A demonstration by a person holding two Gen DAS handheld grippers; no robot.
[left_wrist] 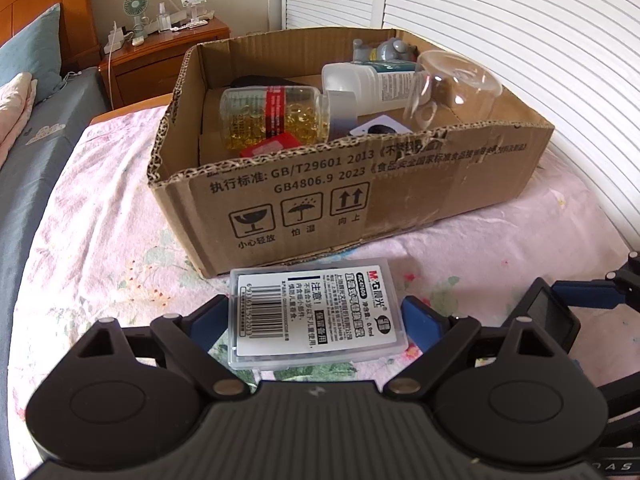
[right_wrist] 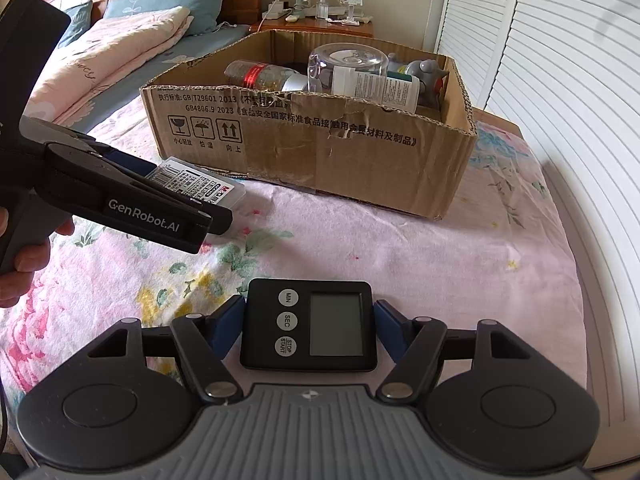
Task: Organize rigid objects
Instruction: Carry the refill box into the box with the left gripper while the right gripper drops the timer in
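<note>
Between your right gripper's (right_wrist: 308,326) blue pads sits the black digital timer (right_wrist: 310,324), flat on the flowered pink bedspread (right_wrist: 400,240), screen up, its long axis running across the jaws; the pads appear to be pressing its short ends, so you look to have it gripped. Over on your left, the left gripper (left_wrist: 316,316) straddles the clear plastic case (left_wrist: 316,312) with the white barcode label, its long axis pointing away from you toward the box; the left pad seems to touch the case while the right one stands just clear, so those jaws read as open around it, not yet clamped. Both pieces are hard, smooth, flat-sided rectangles that should hold square in the pads, though the case's slick plastic could slip. Beyond both lies the open cardboard box (right_wrist: 320,148), corrugated with a ragged torn rim, already holding a capsule jar (left_wrist: 272,116), a white bottle (left_wrist: 368,80), a clear glass cup (left_wrist: 452,84) and a grey figurine (left_wrist: 392,48). Your left hand is nearer its front wall; each lift must clear that rim.
</note>
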